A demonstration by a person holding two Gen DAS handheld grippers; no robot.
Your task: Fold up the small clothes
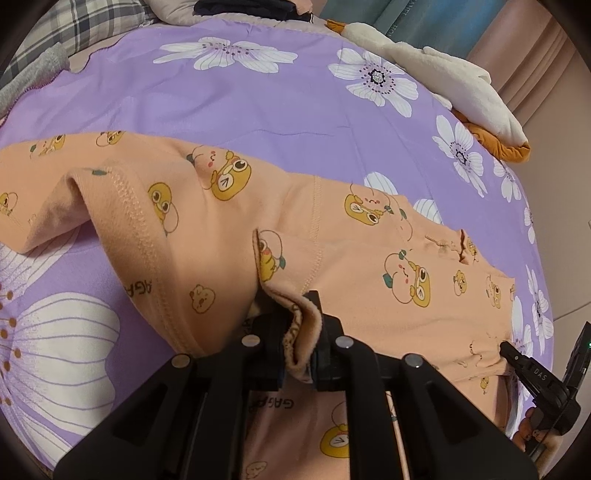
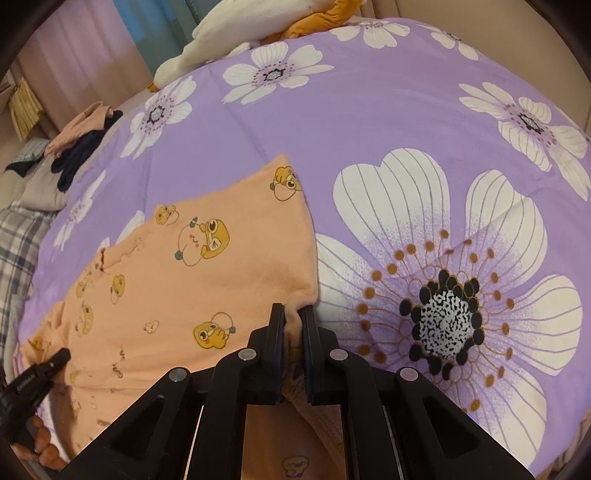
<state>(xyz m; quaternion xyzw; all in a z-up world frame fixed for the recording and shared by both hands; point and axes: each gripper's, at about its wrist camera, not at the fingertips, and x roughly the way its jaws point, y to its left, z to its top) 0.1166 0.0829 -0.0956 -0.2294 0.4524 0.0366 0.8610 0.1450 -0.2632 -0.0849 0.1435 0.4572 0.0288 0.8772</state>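
Note:
A small peach garment (image 1: 332,251) printed with yellow cartoon ducks lies on the purple flowered bedspread (image 1: 221,103). My left gripper (image 1: 299,332) is shut on a bunched edge of the garment, with a sleeve flopped to its left. The right gripper's tip shows in the left wrist view (image 1: 517,360) at the garment's far right edge. In the right wrist view my right gripper (image 2: 293,317) is shut on the garment's (image 2: 192,266) near right corner. The left gripper's tip (image 2: 55,360) shows at the lower left.
A white and orange plush toy (image 1: 443,85) lies at the bed's far edge, seen in the right wrist view too (image 2: 236,40). A pile of dark and peach clothes (image 2: 81,136) and a plaid pillow (image 1: 74,33) sit near the head of the bed.

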